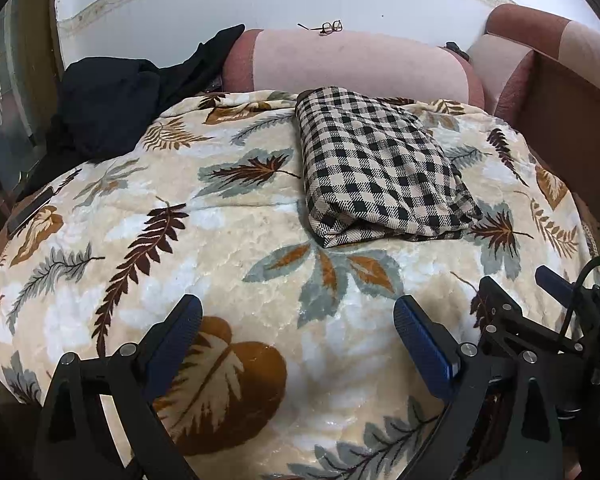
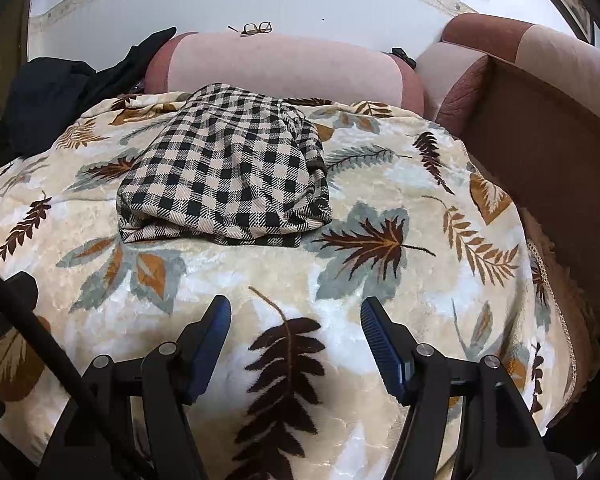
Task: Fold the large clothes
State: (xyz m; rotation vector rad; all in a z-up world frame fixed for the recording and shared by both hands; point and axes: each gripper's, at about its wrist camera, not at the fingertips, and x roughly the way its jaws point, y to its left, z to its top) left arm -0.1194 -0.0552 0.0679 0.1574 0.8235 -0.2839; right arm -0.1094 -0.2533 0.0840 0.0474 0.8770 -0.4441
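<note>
A black-and-beige checked garment (image 1: 380,168) lies folded into a thick rectangle on the leaf-patterned blanket (image 1: 228,240). It also shows in the right wrist view (image 2: 228,176), on the same blanket (image 2: 380,184). My left gripper (image 1: 298,312) is open and empty, hovering over the blanket in front of the garment. My right gripper (image 2: 296,312) is open and empty, also short of the garment. The right gripper's fingers (image 1: 556,280) show at the right edge of the left wrist view.
A heap of black clothing (image 1: 112,108) lies at the back left. A pink bolster (image 1: 352,64) with glasses (image 1: 330,27) on top runs along the wall. A brown sofa arm (image 2: 540,92) stands to the right. A dark phone-like slab (image 1: 30,212) lies at the blanket's left edge.
</note>
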